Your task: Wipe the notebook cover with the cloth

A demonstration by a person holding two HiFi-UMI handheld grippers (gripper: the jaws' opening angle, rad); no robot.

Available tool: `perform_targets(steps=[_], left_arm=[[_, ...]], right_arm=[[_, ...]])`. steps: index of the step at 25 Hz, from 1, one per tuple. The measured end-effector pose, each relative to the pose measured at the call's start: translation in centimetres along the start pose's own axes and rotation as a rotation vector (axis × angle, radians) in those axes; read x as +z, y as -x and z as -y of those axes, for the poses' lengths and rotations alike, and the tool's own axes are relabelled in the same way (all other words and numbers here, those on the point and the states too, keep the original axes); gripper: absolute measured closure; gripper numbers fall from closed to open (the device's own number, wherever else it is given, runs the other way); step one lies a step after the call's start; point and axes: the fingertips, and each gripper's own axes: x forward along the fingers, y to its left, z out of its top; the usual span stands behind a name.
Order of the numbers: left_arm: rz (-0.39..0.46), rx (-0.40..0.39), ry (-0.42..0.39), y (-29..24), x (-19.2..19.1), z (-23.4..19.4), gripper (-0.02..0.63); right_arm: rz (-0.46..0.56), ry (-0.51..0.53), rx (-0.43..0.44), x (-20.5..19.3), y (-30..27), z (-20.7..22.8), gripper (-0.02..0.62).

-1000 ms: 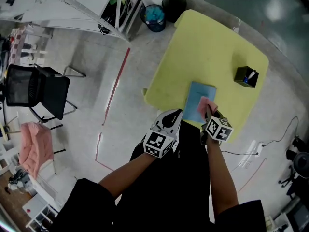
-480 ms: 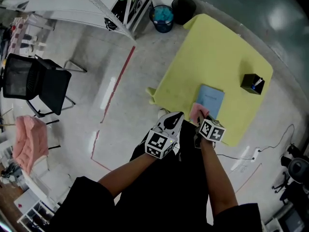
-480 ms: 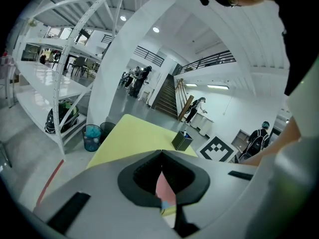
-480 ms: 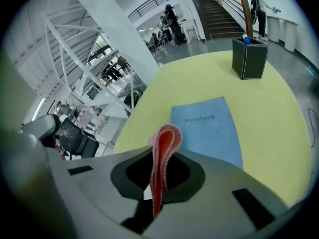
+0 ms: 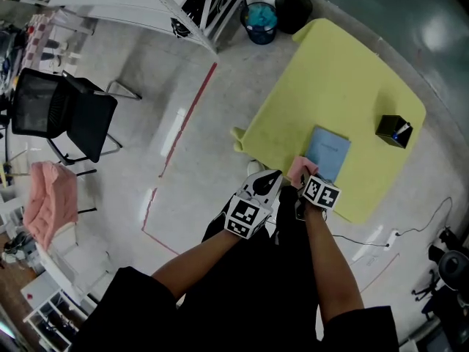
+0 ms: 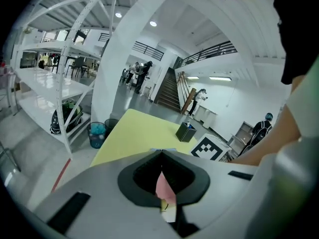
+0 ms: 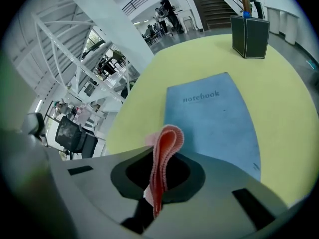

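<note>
A blue notebook point(image 5: 327, 152) point(image 7: 215, 117) lies flat on the yellow table point(image 5: 344, 72), close to its near edge. My right gripper point(image 5: 303, 177) point(image 7: 160, 159) is shut on a folded pink cloth point(image 5: 299, 169) point(image 7: 163, 151), which stands up between the jaws. It hovers at the notebook's near left corner, over the table's near edge. My left gripper point(image 5: 268, 180) point(image 6: 160, 153) is shut and holds nothing. It hangs off the table, just left of the right gripper. Through the opening behind its jaws a bit of pink shows.
A black pen holder point(image 5: 394, 131) point(image 7: 250, 35) stands on the table to the far right of the notebook. On the floor are a blue bin point(image 5: 260, 13), a black bin point(image 5: 297, 7), a black chair point(image 5: 64, 117), white shelving and a red tape line point(image 5: 187, 116).
My right gripper has drawn the cloth back off the notebook cover to its near left corner, toward the table's edge. The left gripper has kept its place beside it.
</note>
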Motion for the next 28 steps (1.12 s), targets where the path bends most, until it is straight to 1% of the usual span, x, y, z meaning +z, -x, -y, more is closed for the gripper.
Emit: perform_targets(steps=[3, 7, 13, 19, 22, 28], left_arm=[[-0.011, -0.011, -0.013, -0.1, -0.5, 0.9, 0.598], [-0.036, -0.006, -0.011, -0.1, -1.1, 1.8, 0.598], [-0.06, -0.028, -0.019, -1.0, -2.3, 3.6, 0.598], [-0.059, -0.053, -0.041, -2.2, -1.7, 4.6, 0.598], [-0.06, -0.061, -0.056, -2.5, -1.1, 4.7, 0.598], [-0.061, -0.06, -0.051, -3.0, -1.0, 5.0, 0.598]], right_arm=[[-0.011, -0.017, -0.017, -0.6, -0.2, 1.7, 0.558], [-0.012, 0.003, 0.011, -0.7, -0.5, 1.8, 0.558], [-0.002, 0.014, 0.036, -0.7, -0.4, 2.0, 0.559], [0.0, 0.012, 0.038, -0.7, -0.1, 2.7, 0.56], [-0.004, 0.001, 0.055, -1.2, -0.3, 3.2, 0.56], [-0.006, 0.0, 0.045, -1.3, 0.0, 4.3, 0.56]])
